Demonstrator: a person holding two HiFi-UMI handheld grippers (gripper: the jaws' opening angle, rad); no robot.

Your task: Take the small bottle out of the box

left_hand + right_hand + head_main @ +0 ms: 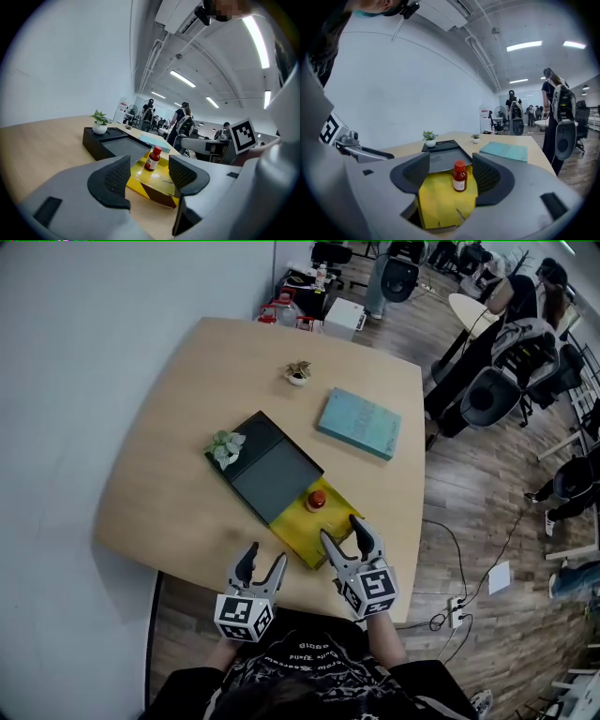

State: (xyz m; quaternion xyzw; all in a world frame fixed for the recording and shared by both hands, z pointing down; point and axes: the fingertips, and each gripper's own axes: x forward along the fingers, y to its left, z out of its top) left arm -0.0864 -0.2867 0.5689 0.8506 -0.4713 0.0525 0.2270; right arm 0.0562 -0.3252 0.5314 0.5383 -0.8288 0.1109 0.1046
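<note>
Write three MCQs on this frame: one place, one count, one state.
1. Where does the small bottle stand?
A) on the yellow box
B) on the teal book
C) on the bare tabletop

2. How many potted plants show in the head view?
A) one
B) two
C) three

3. What is the right gripper doing?
A) shut on the bottle
B) open, holding nothing
C) shut, empty

Answers:
1 A: the bottle is upright on the yellow surface.
2 B: one plant sits in the black tray, and one stands alone farther back.
3 B: its fingers stand apart, and the bottle is ahead of them, untouched.
</note>
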